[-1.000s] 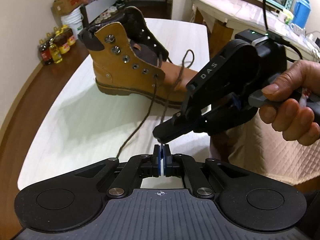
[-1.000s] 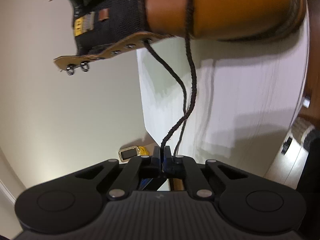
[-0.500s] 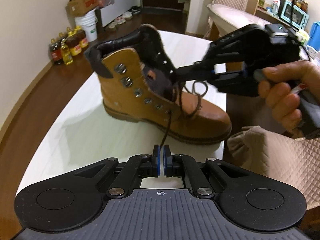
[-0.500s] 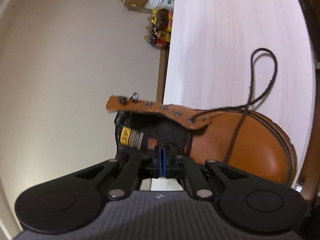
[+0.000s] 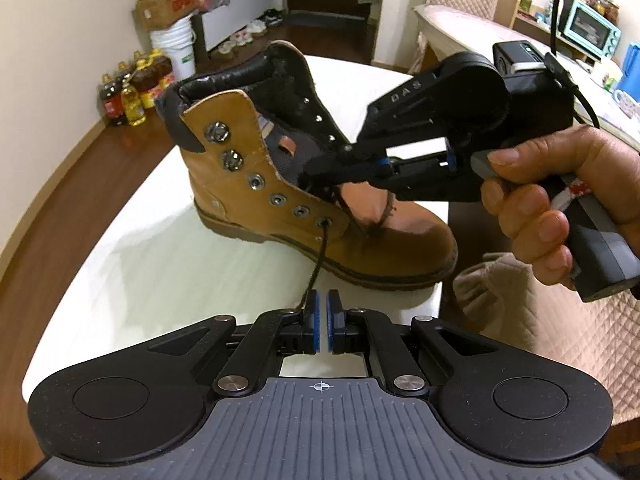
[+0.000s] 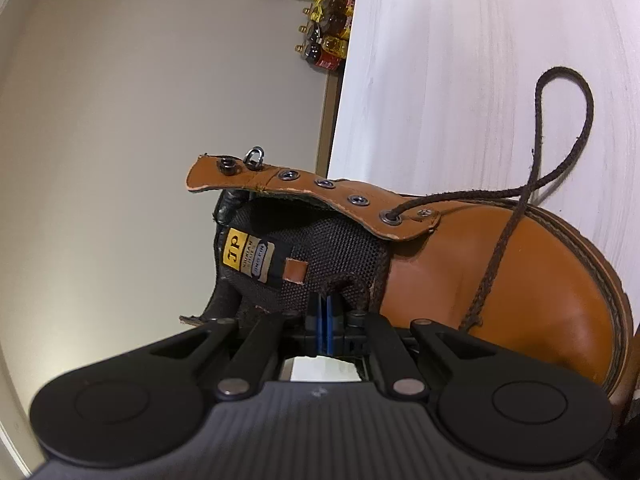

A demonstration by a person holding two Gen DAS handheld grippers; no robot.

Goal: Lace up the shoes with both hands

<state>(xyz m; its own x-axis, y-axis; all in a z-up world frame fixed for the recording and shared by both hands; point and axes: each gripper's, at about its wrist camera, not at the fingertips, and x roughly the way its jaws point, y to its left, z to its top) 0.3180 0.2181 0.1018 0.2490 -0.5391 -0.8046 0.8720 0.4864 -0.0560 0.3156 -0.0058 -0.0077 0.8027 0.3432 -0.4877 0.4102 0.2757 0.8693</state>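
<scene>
White-topped counter [image 5: 132,264] is carrying the tan leather lace-up boot [image 5: 280,184], whose dark brown braided lace [image 6: 500,248] is passing only through the lowest eyelets, while the left gripper [image 5: 320,312] and right gripper [image 6: 327,316] are each pinching a lace end with jaws nearly closed, the upper eyelets and hooks remaining unlaced.

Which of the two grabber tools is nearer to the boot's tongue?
The right. The right gripper has its tip at the tongue inside the open boot. The left gripper sits back off the boot, gripping the lace from the lowest eyelet.
</scene>
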